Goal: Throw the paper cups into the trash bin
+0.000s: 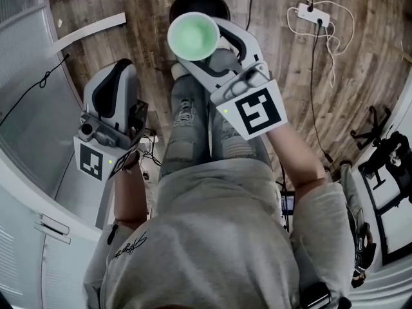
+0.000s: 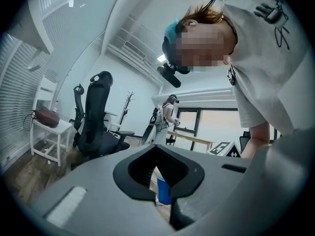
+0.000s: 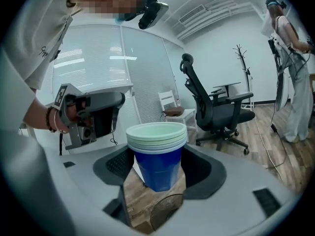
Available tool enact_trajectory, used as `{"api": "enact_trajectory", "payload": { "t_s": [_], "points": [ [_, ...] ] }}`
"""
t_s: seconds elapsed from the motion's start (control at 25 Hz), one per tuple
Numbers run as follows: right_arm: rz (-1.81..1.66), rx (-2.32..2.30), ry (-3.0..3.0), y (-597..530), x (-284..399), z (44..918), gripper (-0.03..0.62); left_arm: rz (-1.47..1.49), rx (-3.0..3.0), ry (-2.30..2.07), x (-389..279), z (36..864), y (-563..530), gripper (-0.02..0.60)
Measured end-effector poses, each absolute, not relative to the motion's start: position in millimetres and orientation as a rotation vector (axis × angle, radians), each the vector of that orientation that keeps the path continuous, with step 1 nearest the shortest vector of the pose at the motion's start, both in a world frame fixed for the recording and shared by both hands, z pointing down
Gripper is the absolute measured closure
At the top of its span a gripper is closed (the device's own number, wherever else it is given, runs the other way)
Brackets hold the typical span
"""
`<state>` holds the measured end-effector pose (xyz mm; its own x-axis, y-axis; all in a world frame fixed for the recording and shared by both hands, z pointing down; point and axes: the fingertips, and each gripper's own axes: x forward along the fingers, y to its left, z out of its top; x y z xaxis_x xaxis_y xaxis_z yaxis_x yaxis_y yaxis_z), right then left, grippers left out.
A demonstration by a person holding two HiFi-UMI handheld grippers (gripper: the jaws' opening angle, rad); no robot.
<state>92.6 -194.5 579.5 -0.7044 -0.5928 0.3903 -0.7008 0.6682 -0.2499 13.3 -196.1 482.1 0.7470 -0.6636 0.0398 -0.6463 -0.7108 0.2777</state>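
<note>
I'm in the carry-and-drop step: my right gripper's (image 3: 157,173) jaws clamp the paper cups (image 1: 193,36) above the trash bin (image 1: 198,0), which peeks out at 12 o'clock. The left gripper's (image 2: 160,181) jaws stand barely apart, empty. Next, I'd centre the cups over the bin and release.

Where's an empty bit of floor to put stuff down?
Bare wood floor lies between the trash bin and the power strip, and left of the bin up to the white board. It's crowded by the cables and black equipment at right.
</note>
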Motion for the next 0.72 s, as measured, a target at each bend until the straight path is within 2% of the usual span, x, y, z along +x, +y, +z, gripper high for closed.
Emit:
{"api": "enact_trajectory", "payload": {
  "t_s": [0.72],
  "points": [
    [0.647,1.003,-2.484,-187.2,78.4,683.1,0.303,-0.076,2.581,-1.036,3.9,531.5,-181.0,0.577]
  ]
}}
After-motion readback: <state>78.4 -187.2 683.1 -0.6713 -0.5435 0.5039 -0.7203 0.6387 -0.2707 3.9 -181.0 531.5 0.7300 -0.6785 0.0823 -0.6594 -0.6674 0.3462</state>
